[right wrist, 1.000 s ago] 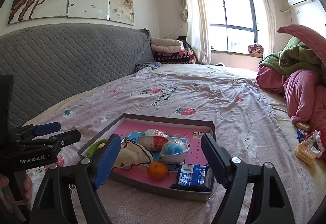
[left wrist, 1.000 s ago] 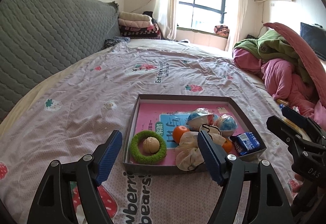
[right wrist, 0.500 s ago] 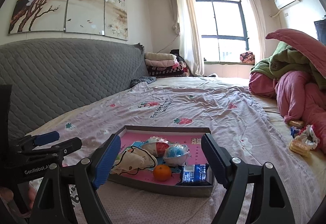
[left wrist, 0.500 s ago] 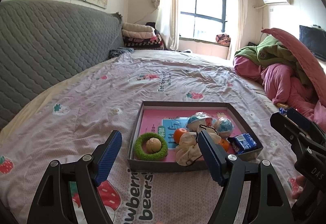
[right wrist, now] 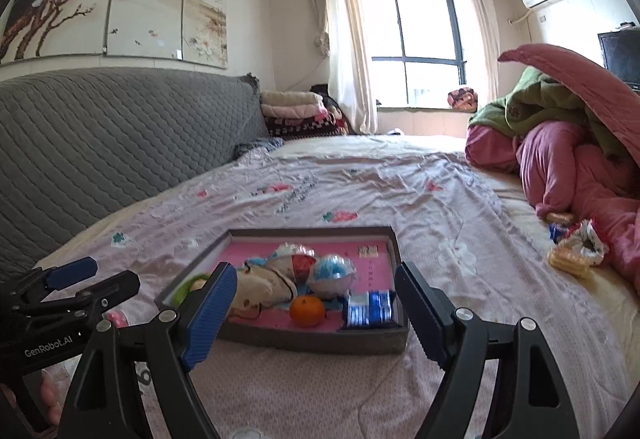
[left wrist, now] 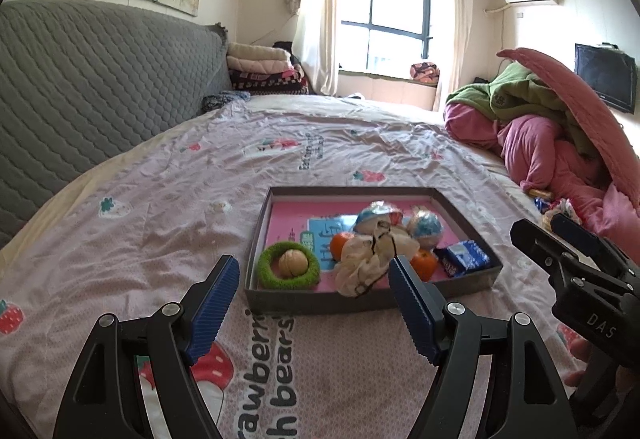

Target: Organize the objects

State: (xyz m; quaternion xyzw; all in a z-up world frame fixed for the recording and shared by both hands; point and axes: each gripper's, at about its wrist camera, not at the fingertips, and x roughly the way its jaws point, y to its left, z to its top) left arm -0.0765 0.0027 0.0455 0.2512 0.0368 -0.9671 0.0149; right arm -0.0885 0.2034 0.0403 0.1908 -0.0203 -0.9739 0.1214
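A shallow grey tray [left wrist: 262,223] with a pink floor lies on the bed; it also shows in the right wrist view [right wrist: 396,243]. In it are a green ring [left wrist: 289,271] around a walnut, a cream cloth pouch [left wrist: 374,257], two oranges [right wrist: 307,310], two wrapped balls [right wrist: 332,273] and a blue packet [left wrist: 464,258]. My left gripper [left wrist: 310,303] is open and empty, just short of the tray's near edge. My right gripper [right wrist: 316,311] is open and empty, in front of the tray.
A pink and green heap of quilts [left wrist: 560,143] lies at the right. Snack wrappers [right wrist: 576,251] lie on the bed beside it. A grey quilted headboard [left wrist: 88,87] runs along the left. Folded blankets [left wrist: 264,71] are stacked at the far end.
Both grippers have drawn back and up from the tray, which now looks smaller and farther. Both stay open and empty. The tray's contents have not moved.
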